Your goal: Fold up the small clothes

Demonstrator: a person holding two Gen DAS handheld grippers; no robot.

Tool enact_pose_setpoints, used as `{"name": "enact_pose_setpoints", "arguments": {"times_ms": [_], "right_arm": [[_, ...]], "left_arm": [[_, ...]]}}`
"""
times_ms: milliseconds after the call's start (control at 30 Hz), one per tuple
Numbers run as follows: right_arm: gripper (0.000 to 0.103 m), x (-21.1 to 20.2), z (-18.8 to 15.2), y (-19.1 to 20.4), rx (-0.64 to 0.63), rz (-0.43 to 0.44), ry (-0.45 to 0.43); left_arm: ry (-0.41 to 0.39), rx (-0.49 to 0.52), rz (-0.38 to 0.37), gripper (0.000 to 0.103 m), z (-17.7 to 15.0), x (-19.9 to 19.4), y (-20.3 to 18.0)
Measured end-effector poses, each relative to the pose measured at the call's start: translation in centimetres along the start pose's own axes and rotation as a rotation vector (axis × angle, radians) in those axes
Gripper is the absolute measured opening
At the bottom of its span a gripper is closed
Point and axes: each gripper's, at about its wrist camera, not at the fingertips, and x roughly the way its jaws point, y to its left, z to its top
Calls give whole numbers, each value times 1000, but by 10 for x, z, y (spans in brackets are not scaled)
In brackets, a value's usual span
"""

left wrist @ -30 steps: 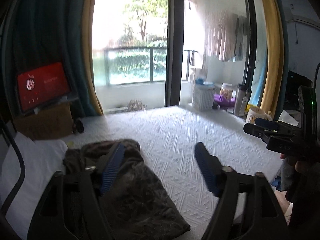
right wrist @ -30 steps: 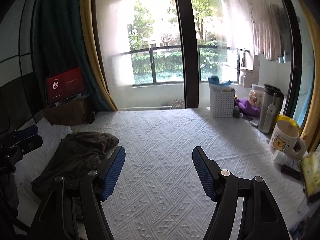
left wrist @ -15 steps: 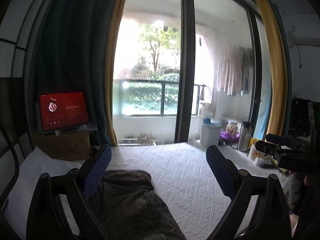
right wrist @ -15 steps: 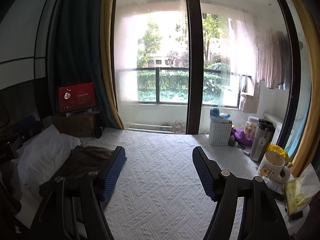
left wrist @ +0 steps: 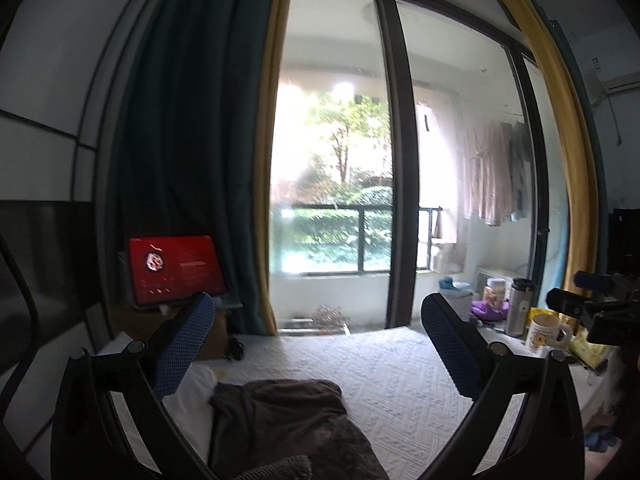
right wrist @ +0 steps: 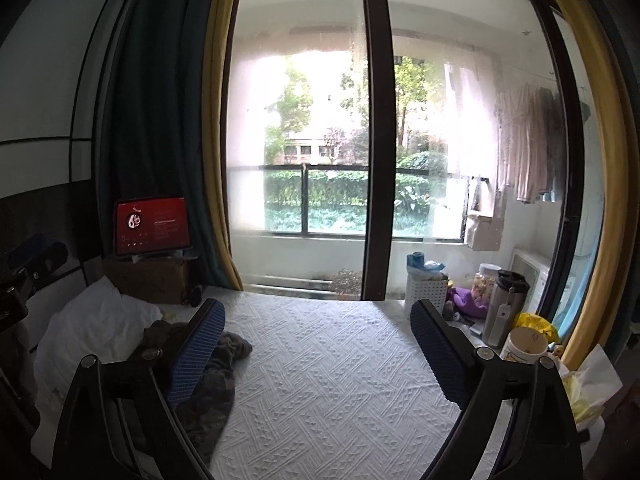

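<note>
Clothes (left wrist: 280, 420) lie dropped at lower left on the bed (right wrist: 340, 360); my left tongs (left wrist: 316, 344) and right tongs (right wrist: 316, 344) have just spread wide, lifted away empty, so I judge 1 fold done.

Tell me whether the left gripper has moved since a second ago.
Yes. The left gripper has tilted upward: the red screen and the dark garment sit lower in its view, and its jaws have just been opening.

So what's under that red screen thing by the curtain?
The red screen sits on a brown cardboard box, beside the white pillow. What's inside the box is hidden.
</note>
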Motion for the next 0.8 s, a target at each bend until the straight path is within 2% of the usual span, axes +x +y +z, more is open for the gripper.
{"name": "enact_pose_setpoints", "arguments": {"times_ms": [200,500,800], "right_arm": [[98,-7,7,0,31,-8,-21],[99,-10,13,11,6,-16,-29],[99,5,9,14,30,-36,-3]], "left_arm": [[-17,4,21,102,1,-5,7],[-80,-38,53,102,7,-19,26],[-41,-46,58,102,0,-12,33]]}}
